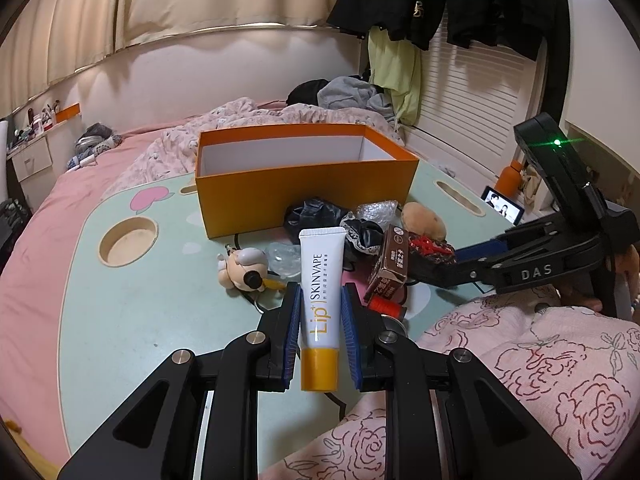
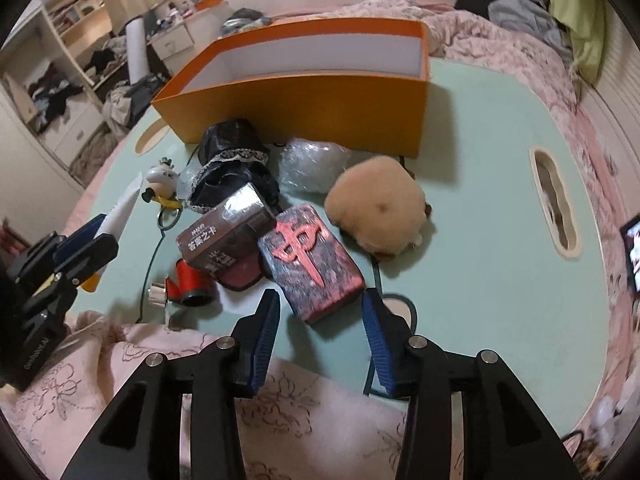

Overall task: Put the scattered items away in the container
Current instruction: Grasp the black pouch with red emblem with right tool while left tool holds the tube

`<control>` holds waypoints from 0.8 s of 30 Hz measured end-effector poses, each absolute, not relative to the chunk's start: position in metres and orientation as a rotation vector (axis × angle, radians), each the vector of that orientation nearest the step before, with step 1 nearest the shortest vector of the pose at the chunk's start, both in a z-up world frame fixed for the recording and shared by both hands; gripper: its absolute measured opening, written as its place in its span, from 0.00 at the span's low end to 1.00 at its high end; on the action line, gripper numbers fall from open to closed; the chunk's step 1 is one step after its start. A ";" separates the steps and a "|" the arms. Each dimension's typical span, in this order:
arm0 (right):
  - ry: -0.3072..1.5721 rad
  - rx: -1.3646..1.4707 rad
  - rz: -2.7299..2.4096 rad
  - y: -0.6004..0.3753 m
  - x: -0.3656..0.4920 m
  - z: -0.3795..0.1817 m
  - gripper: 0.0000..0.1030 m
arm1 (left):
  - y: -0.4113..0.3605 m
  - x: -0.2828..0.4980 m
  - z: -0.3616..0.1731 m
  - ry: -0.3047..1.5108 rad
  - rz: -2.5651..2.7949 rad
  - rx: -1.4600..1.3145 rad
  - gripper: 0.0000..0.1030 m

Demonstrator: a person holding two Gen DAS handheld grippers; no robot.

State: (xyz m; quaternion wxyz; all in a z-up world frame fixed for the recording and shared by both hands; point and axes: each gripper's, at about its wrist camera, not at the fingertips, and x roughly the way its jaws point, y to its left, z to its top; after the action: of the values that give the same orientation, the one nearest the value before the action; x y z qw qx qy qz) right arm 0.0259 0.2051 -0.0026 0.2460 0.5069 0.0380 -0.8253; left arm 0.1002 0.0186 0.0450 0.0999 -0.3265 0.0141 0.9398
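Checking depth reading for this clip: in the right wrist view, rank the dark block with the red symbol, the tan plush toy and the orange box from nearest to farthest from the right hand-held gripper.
1. Dark block with the red symbol: just ahead of the right hand-held gripper, between its open fingers.
2. Tan plush toy: beyond the block, to the right.
3. Orange box: farthest, at the table's back.

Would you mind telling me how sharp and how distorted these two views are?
Left wrist view: sharp, the tube lettering legible; fisheye bends the wall rail and darkens the corners; a green light flares. Right wrist view: slightly softer, the box edges bowed, the far shelves blurred.
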 end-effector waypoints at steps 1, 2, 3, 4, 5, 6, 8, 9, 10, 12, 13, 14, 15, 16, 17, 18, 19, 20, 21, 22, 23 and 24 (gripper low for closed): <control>0.136 1.370 -2.258 0.202 0.024 -0.003 0.41 | 0.019 0.100 0.045 0.042 2.776 -0.966 0.21; 0.157 1.360 -2.266 0.199 0.023 -0.003 0.41 | 0.019 0.100 0.045 0.044 2.775 -0.967 0.21; 0.174 1.351 -2.276 0.197 0.022 -0.003 0.42 | 0.019 0.100 0.045 0.045 2.775 -0.967 0.21; 0.192 1.342 -2.286 0.195 0.020 -0.003 0.42 | 0.019 0.100 0.044 0.046 2.774 -0.968 0.21; 0.203 1.336 -2.291 0.193 0.017 -0.004 0.45 | 0.019 0.100 0.044 0.045 2.774 -0.968 0.21; 0.207 1.331 -2.292 0.192 0.016 -0.004 0.48 | 0.019 0.100 0.044 0.044 2.774 -0.968 0.21; 0.200 1.323 -2.295 0.192 0.010 -0.004 0.55 | 0.019 0.100 0.043 0.042 2.772 -0.969 0.21; 0.195 1.323 -2.301 0.192 0.008 -0.004 0.62 | 0.019 0.100 0.043 0.041 2.770 -0.970 0.21; 0.187 1.321 -2.315 0.193 0.004 -0.004 0.65 | 0.019 0.100 0.043 0.041 2.769 -0.971 0.21; 0.178 1.306 -2.332 0.193 0.002 -0.002 0.71 | 0.020 0.100 0.042 0.041 2.763 -0.974 0.21; 0.180 1.298 -2.344 0.192 0.000 0.000 0.71 | 0.020 0.099 0.042 0.041 2.761 -0.977 0.21; 0.184 1.294 -2.350 0.192 -0.003 0.001 0.72 | 0.020 0.099 0.041 0.042 2.759 -0.980 0.21; 0.189 1.290 -2.357 0.191 -0.004 0.002 0.74 | 0.020 0.099 0.041 0.043 2.758 -0.981 0.21; 0.194 1.286 -2.369 0.189 -0.006 0.003 0.75 | 0.020 0.099 0.041 0.043 2.758 -0.981 0.21; 0.195 1.284 -2.375 0.187 -0.008 0.004 0.76 | 0.020 0.099 0.041 0.043 2.759 -0.980 0.21; 0.195 1.285 -2.377 0.186 -0.009 0.004 0.77 | 0.021 0.099 0.041 0.043 2.759 -0.980 0.21; 0.190 1.286 -2.376 0.183 -0.010 0.003 0.77 | 0.021 0.099 0.041 0.042 2.758 -0.981 0.21; 0.188 1.284 -2.371 0.181 -0.011 0.003 0.78 | 0.021 0.099 0.040 0.043 2.757 -0.982 0.21; 0.192 1.284 -2.368 0.178 -0.012 0.003 0.78 | 0.021 0.099 0.040 0.043 2.757 -0.982 0.21; 0.198 1.281 -2.364 0.176 -0.014 0.002 0.79 | 0.021 0.099 0.040 0.044 2.757 -0.983 0.21; 0.206 1.281 -2.361 0.173 -0.014 0.001 0.80 | 0.021 0.099 0.040 0.043 2.757 -0.983 0.21; 0.215 1.284 -2.358 0.171 -0.015 0.000 0.80 | 0.021 0.099 0.040 0.043 2.757 -0.983 0.21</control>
State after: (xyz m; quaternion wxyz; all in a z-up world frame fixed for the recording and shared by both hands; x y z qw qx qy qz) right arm -0.0147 0.1710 -0.0003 0.2224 0.4648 0.0777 -0.8535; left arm 0.0992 0.0212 0.0403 0.1070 -0.3340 0.0145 0.9364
